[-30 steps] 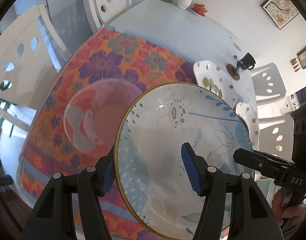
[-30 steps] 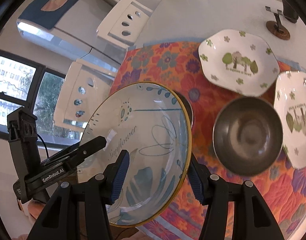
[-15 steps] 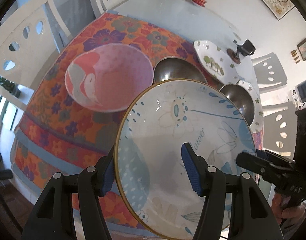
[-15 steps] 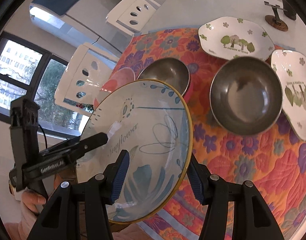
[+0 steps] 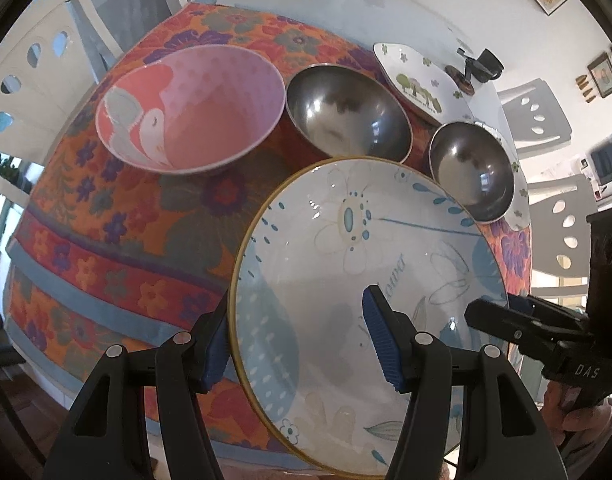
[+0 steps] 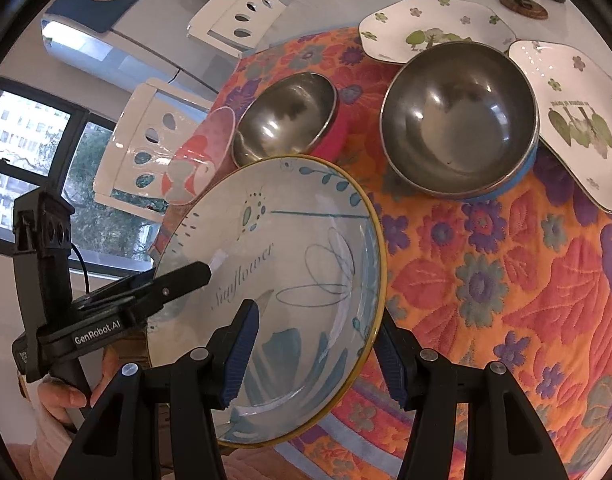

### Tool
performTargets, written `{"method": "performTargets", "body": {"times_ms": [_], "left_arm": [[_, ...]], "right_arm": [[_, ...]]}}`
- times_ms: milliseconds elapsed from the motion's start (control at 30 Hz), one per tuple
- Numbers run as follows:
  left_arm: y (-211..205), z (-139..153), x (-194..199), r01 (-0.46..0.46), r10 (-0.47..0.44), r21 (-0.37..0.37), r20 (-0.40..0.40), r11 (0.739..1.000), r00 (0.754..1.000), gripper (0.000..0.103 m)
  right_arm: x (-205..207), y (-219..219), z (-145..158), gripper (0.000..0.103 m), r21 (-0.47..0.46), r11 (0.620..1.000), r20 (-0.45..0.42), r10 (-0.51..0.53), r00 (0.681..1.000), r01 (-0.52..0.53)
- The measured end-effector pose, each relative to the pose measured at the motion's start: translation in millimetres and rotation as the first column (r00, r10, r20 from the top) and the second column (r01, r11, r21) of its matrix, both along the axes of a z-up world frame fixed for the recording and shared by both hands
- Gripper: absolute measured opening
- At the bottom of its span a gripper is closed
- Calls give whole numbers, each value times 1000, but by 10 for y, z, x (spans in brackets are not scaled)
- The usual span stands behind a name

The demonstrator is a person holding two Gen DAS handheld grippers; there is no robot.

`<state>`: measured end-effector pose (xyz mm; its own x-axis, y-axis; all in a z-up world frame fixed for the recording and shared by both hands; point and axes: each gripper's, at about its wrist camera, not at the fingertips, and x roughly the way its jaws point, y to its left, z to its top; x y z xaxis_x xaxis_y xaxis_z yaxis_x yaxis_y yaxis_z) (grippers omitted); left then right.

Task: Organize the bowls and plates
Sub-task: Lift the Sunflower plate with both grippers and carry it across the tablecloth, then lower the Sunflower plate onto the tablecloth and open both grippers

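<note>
Gripping the big sunflower plate (image 5: pixel 346 280) from both sides: left gripper (image 5: pixel 297 340) and right gripper (image 6: pixel 314 354) each have their blue fingers clamped over opposite edges of its rim. Plate's tilted, held up just over the near edge of the floral-cloth worktop (image 6: pixel 506 280). Behind it sit a pink bowl (image 5: pixel 193 112), two steel bowls (image 5: pixel 346 116) and two white tree plates (image 6: pixel 434 24).

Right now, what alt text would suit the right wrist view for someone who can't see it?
Two black claws, the right claw and the left claw, grip opposite rims of a large Sunflower bowl above a floral tablecloth. Beyond sit two steel bowls and white plates.
</note>
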<state>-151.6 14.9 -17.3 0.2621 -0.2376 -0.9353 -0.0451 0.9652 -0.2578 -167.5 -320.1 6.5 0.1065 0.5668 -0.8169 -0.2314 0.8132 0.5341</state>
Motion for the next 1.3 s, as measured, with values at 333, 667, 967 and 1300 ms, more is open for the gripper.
{"method": "performTargets", "body": {"times_ms": [333,667,967,1300], "left_arm": [[-44,-168,-47,34,-33,14,-18,999,999,57],[-30,-470,-99,84,-81,45,-72,995,994,57],[-21,-660,-41,177,-172,30,-123,984,977,57],[-161,-688,26,299,-281,77,-181,951,942,57]], "right_arm": [[16,42,-195,56,-53,998,-16,22,1000,-23],[-61,134,-414,56,-75,996,-30,41,999,-43],[-78,273,-665,56,-142,990,-106,-5,994,-10],[-52,632,-696,62,-337,941,-137,-13,990,-35]]}}
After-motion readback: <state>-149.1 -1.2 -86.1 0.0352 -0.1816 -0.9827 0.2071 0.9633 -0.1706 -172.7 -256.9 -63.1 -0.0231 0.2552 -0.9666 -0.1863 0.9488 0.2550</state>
